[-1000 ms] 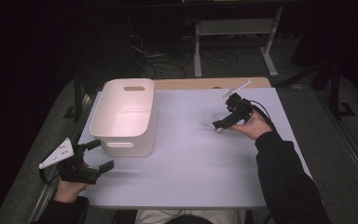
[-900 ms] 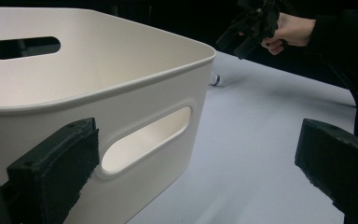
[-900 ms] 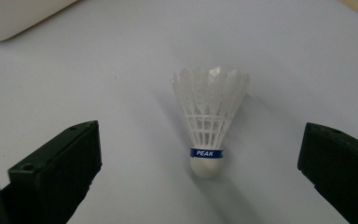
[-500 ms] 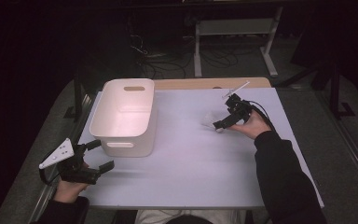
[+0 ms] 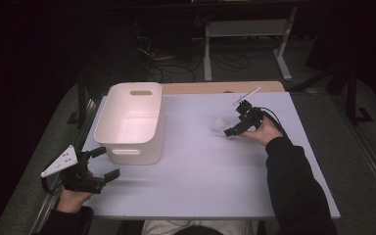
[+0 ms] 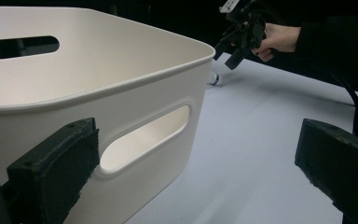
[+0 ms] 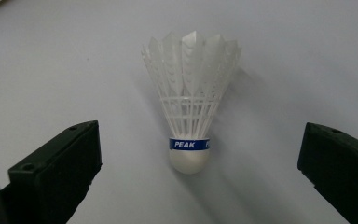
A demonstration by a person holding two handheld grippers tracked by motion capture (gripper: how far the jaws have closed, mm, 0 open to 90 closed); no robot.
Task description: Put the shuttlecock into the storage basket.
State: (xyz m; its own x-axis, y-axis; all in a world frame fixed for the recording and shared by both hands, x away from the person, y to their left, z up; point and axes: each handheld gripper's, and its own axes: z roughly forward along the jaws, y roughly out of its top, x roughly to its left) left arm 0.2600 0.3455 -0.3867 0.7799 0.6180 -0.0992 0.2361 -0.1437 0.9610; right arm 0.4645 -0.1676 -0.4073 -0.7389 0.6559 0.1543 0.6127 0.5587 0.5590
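White table sheet, dark room behind. Landmark: white bin with handle slots, on the sheet's left side. Nearest, just in front of the bin's near-left corner: left gripper, jaws wide apart, empty, facing the bin's near wall. Farther, well right of the bin: right gripper, jaws spread wide. Shuttlecock lies on the sheet ahead of them, cork end toward the gripper, blue "PEAK" band, untouched.
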